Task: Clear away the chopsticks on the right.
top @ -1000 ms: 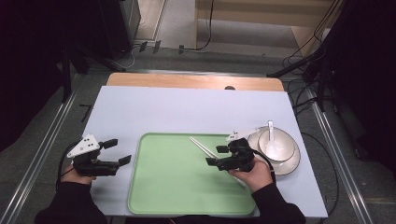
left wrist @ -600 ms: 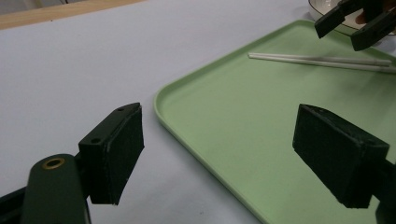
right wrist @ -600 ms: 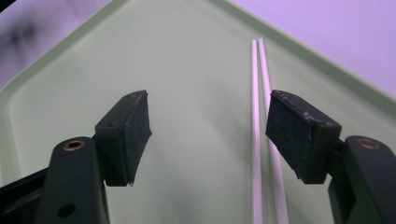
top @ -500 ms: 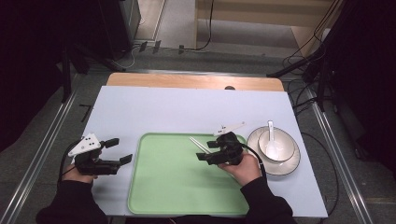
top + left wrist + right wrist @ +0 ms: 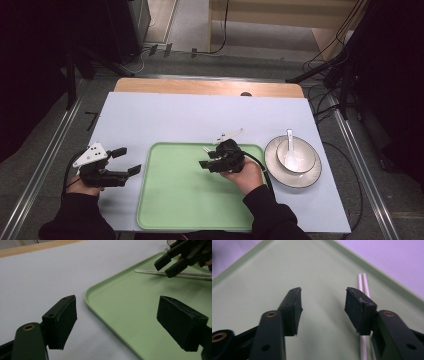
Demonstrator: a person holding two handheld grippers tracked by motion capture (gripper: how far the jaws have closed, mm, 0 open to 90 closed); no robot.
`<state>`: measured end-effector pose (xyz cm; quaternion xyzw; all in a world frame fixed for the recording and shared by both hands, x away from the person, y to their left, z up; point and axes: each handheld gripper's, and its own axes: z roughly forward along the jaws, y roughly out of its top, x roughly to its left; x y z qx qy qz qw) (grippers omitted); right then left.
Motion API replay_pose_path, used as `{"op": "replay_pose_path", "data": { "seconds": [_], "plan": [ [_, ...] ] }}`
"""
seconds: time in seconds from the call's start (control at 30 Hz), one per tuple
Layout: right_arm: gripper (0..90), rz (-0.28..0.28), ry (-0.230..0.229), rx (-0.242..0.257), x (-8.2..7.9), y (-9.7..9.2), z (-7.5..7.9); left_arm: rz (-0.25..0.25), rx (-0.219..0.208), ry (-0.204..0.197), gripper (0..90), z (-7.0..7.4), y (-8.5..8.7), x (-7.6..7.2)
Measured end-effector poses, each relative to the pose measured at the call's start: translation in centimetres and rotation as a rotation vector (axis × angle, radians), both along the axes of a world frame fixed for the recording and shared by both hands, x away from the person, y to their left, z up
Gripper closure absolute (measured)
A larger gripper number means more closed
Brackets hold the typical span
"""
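A pair of white chopsticks (image 5: 190, 275) lies on the far part of the green tray (image 5: 190, 200). My right gripper (image 5: 205, 157) hovers low over the tray, pointing left, and its jaws have just been closing. They still stand apart with nothing between them. In the right gripper view the chopsticks (image 5: 363, 282) run beside and under the right-hand jaw, outside the gap of the gripper (image 5: 323, 300). My left gripper (image 5: 127, 161) is open on the white table just left of the tray; its gap (image 5: 117, 312) spans the tray's corner.
A white bowl (image 5: 298, 159) with a white spoon (image 5: 289, 142) in it stands on a plate right of the tray. The white tabletop (image 5: 200, 115) extends beyond the tray to a wooden strip (image 5: 200, 86). Cables lie on the floor behind.
My right gripper has moved left from beside the bowl to over the tray's middle, past the chopsticks, and its jaws have narrowed. The left gripper has stayed put.
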<state>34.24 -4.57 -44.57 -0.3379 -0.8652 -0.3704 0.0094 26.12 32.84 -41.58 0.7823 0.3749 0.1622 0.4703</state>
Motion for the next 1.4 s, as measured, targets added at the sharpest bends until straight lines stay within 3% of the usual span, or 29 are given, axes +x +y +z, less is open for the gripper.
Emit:
{"op": "replay_pose_path", "data": {
  "seconds": [0.23, 0.4, 0.47, 0.57, 0.83, 1.4],
  "plan": [
    [72.9, -0.082, 0.006, -0.012, 1.1, 0.6, -0.7, 0.0, 0.001, 0.0, 16.6, 0.0, 0.0, 0.0],
    [89.8, -0.098, -0.001, -0.011, 1.5, 1.0, -1.1, 0.0, 0.003, 0.0, 16.6, 0.0, 0.0, 0.0],
    [90.0, -0.097, -0.006, -0.016, 1.8, 1.2, -1.3, -0.002, 0.001, 0.0, 16.6, 0.0, 0.0, 0.0],
    [90.0, -0.109, 0.026, -0.033, 2.2, 1.7, -1.6, -0.002, 0.0, -0.001, 16.6, 0.0, 0.0, 0.0],
    [90.0, -0.113, 0.02, -0.071, 3.4, 3.1, -1.6, -0.005, -0.003, -0.004, 16.6, 0.0, 0.0, 0.0],
    [90.0, -0.174, 0.027, -0.082, 4.4, 1.8, -1.5, -0.003, -0.002, -0.006, 16.6, 0.0, 0.0, 0.0]
  ]
}}
